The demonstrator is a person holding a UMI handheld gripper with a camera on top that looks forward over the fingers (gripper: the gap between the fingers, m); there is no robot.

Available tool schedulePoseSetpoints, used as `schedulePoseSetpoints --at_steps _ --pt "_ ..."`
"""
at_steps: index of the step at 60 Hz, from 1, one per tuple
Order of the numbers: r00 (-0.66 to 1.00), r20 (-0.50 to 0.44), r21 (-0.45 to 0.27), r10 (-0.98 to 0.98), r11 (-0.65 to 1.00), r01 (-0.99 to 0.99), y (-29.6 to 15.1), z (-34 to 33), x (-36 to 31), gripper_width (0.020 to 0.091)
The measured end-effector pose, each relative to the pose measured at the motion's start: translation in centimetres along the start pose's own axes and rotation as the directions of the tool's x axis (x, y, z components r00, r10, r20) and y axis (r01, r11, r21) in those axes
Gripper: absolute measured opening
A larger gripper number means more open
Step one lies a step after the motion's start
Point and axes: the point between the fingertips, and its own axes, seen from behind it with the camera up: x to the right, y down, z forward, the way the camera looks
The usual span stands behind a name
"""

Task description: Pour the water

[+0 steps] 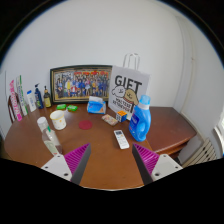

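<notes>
- Gripper spread wide, nothing between the fingers, touching nothing. Pink pads face each other across bare wood.
- It sits over the near part of a brown wooden table.
- Just ahead of the fingers: white remote-like object lying flat, slightly angled.
- Beyond the right finger: blue bottle with a blue cap, upright, near the remote. Likely the water container; contents can't be judged.
- Beyond the left finger: a clear plastic bottle, tilted or lying, hard to make out.
- White cup upright behind it, well apart from the blue bottle.
- Small red disc on the table between cup and blue bottle.
- Blue box and green items further back, detail too small.
- Back row: framed picture against the wall, white paper bag with handles, print reads "GIFT".
- Far left: several bottles and a pink package, partly cut off.
- Far right: a white slatted thing past the table edge, can't identify.
</notes>
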Motion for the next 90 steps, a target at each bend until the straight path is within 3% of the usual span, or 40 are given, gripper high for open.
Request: schedulePoseSetpoints --at_steps 11,23,41,52,56,60,73,80,90 --pt "0.998 0.058 0.014 -0.021 1.0 0.02 1.6 -0.1 -4.1 0.0857" --pt "0.98 0.193 0.046 -0.054 0.998 0.046 4.1 0.1 -13.4 0.0856" --pt "0.947 0.293 0.172 -0.128 0.982 0.079 3.6 6.2 -25.0 0.0856" --pt "0.956 0.271 0.183 -0.111 0.981 0.062 4.3 11.8 -26.9 0.0836" --pt "0.956 0.272 0.189 -0.107 0.98 0.056 4.7 13.1 -27.5 0.0733" --pt "0.962 0.255 0.199 -0.102 0.979 0.051 4.9 14.0 -27.6 0.056" --pt "0.969 0.238 0.196 -0.059 0.981 0.012 4.5 13.7 -27.6 0.0432" --pt "0.98 0.173 0.204 -0.096 0.977 0.06 2.4 13.0 -26.2 0.0429" --pt "0.963 -0.035 0.214 -0.266 0.94 0.267 -3.7 13.2 -21.8 0.0427"
